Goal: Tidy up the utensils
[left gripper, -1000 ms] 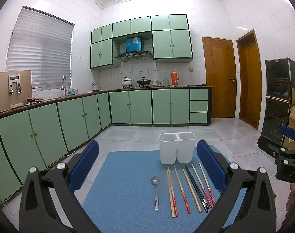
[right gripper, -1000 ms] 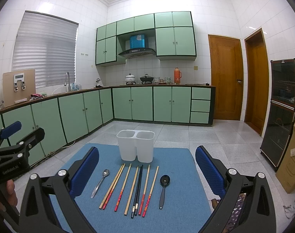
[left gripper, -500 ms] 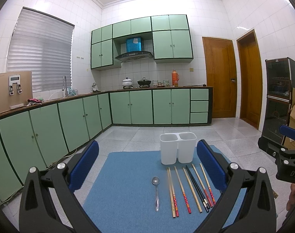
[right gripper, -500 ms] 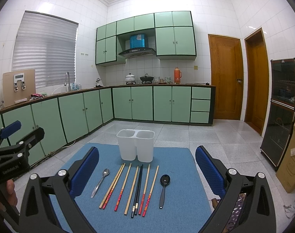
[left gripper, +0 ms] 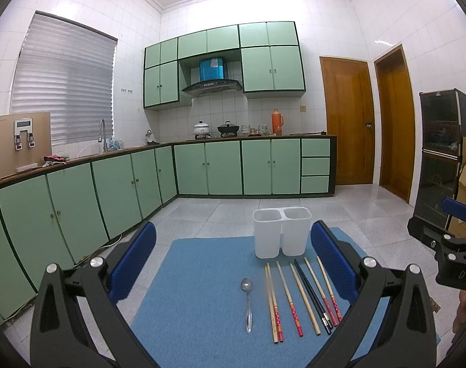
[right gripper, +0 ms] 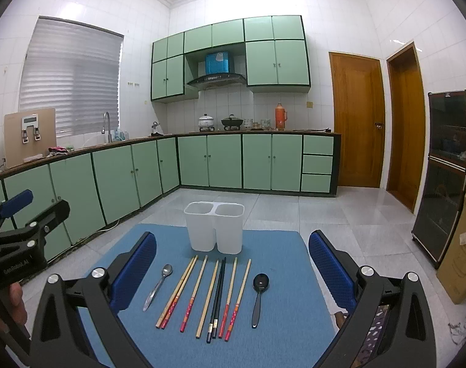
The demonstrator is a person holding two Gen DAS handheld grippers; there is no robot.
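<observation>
Left gripper (left gripper: pixel 233 236): jaws spread wide, released, gripping nothing, touching nothing. Right gripper (right gripper: pixel 233 245): jaws likewise spread wide, released, clear of every utensil. Both raised above the blue mat (right gripper: pixel 282 279), aimed at the utensil row.

Inventory on the mat:
- 1 white holder (right gripper: pixel 214 227) with two compartments side by side, upright at the far end.
- 1 silver spoon (right gripper: pixel 159 285) at the left end of the row.
- 6 wooden chopsticks (right gripper: pixel 207 299), several with red patterned ends; leftmost two lying touching as a pair.
- 2 black chopsticks (right gripper: pixel 217 299), lying together among the wooden ones.
- 1 black spoon (right gripper: pixel 259 294) at the right end of the row.

All utensils flat, roughly parallel, just in front of the holder.

View differences:
- Right wrist view: entire row visible, both spoons included; left gripper at the left edge, held by a hand (right gripper: pixel 15 300).
- Left wrist view: black spoon not visible, its place covered by the gripper's own right finger; right gripper at the right edge.
</observation>
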